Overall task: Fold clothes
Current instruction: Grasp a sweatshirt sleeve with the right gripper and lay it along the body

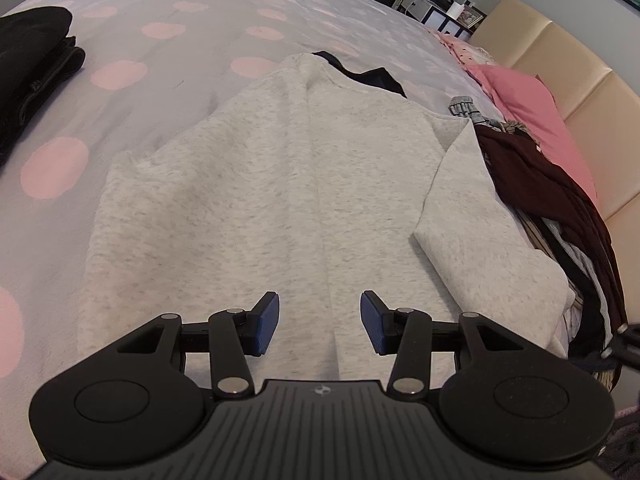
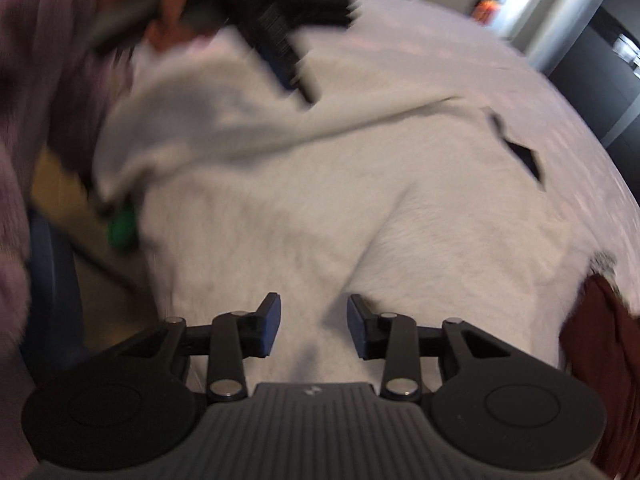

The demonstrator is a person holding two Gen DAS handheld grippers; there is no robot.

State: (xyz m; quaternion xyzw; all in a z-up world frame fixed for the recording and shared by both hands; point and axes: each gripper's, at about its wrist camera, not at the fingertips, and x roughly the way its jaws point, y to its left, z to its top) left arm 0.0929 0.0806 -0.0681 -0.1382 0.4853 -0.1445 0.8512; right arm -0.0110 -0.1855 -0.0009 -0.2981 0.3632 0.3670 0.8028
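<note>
Two grippers hang over one pale grey sweater [image 1: 272, 184], and that sweater is the centre of everything: it lies spread flat on the spotted bedspread [image 1: 132, 32], with a black collar [image 1: 360, 74] peeking out at its far end. The left gripper [image 1: 319, 322] hovers above the sweater's near hem, blue pads [image 1: 267, 320] parted about halfway, nothing between them but open air and grey knit below. On the sweater's right, one sleeve [image 1: 480, 216] is folded in across the body. Just beyond that sleeve, a heap of dark maroon and striped clothes [image 1: 552, 200] sits against a pink pillow [image 1: 524, 100], with a tan headboard [image 1: 580, 60] behind. Far off the sweater's left, a folded black garment [image 1: 32, 60] rests at the bed's edge. Over to the right wrist view, blurred: the right gripper [image 2: 314, 326] sits low over the sweater [image 2: 360, 208], fingers apart, clamping nothing, cloth only beneath them. Above the sweater there, the person's hand [image 2: 168, 4] in a mauve sleeve [image 2: 48, 80] carries the other gripper [image 2: 280, 28]. A maroon garment [image 2: 600, 344] touches the sweater's right edge.
</note>
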